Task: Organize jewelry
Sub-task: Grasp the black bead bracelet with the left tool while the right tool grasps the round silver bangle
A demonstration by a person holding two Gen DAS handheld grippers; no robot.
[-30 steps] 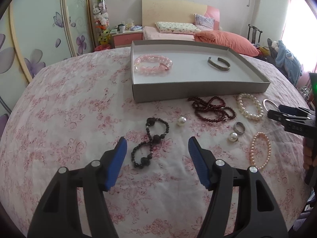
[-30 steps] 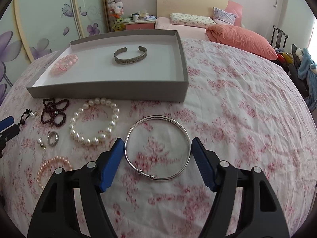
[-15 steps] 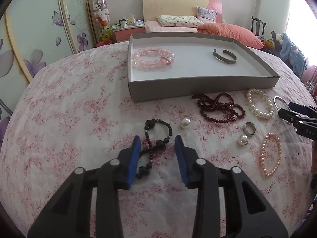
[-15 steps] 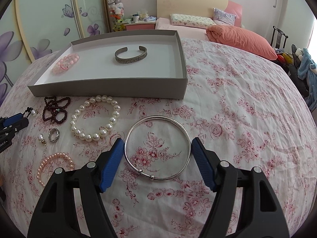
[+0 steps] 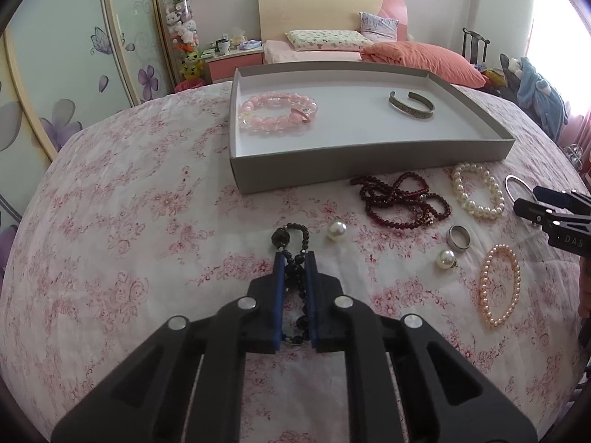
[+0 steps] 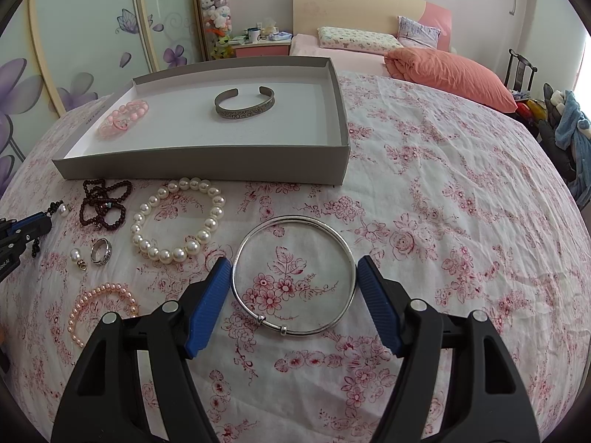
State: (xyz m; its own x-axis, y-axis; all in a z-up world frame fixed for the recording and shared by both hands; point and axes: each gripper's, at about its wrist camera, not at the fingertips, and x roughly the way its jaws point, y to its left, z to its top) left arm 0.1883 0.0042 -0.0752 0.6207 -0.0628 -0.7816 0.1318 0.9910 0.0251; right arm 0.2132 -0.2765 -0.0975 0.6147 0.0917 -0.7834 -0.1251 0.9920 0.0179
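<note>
My left gripper (image 5: 294, 258) is shut on the black bead bracelet (image 5: 291, 234), which lies on the floral cloth; its far loop sticks out past the fingertips. My right gripper (image 6: 293, 271) is open, its pads on either side of a thin silver bangle (image 6: 293, 275) that lies flat on the cloth. The grey tray (image 5: 369, 164) behind holds a pink bead bracelet (image 5: 279, 114) and a metal cuff (image 5: 410, 105). The tray also shows in the right wrist view (image 6: 207, 164).
Loose on the cloth lie a dark red bead strand (image 5: 402, 201), a white pearl bracelet (image 6: 179, 219), a pink pearl bracelet (image 5: 500, 284), a ring (image 5: 459, 237) and two pearl earrings (image 5: 336, 229). A bed and wardrobe stand behind.
My left gripper has moved forward and closed on the black bead bracelet. My right gripper has stayed open around the silver bangle.
</note>
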